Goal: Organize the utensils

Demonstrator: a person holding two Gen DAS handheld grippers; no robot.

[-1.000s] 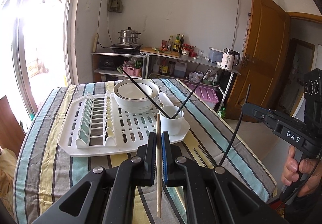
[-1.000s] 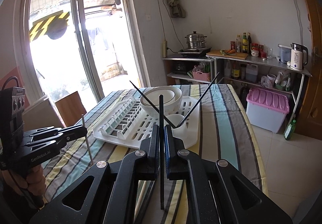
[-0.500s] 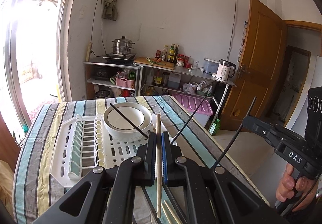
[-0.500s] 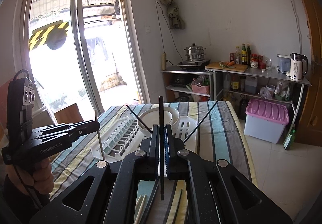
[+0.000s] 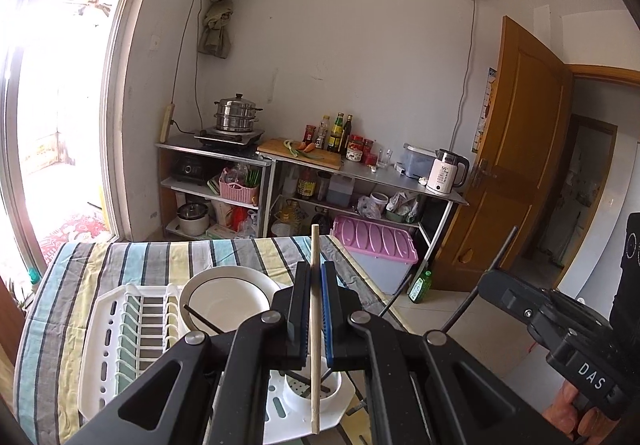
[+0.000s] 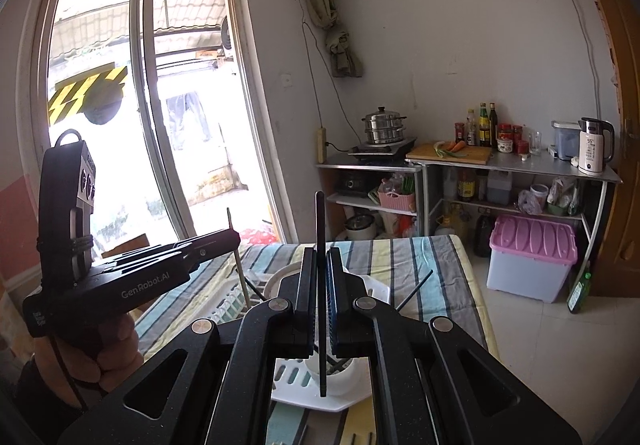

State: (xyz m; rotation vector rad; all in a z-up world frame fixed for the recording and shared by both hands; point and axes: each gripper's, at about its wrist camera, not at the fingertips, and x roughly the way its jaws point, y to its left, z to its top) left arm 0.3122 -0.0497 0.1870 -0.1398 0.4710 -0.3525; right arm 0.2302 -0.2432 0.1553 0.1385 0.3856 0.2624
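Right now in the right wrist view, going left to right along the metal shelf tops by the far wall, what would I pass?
Steamer pot on its hob → cutting board with a carrot and greens → sauce bottles → red-lidded jars → drinking glass → electric kettle.

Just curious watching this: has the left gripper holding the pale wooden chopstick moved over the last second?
Yes. The left gripper has risen: the white dish rack and white utensil cup now sit lower in its view, the cup below the pale wooden chopstick.
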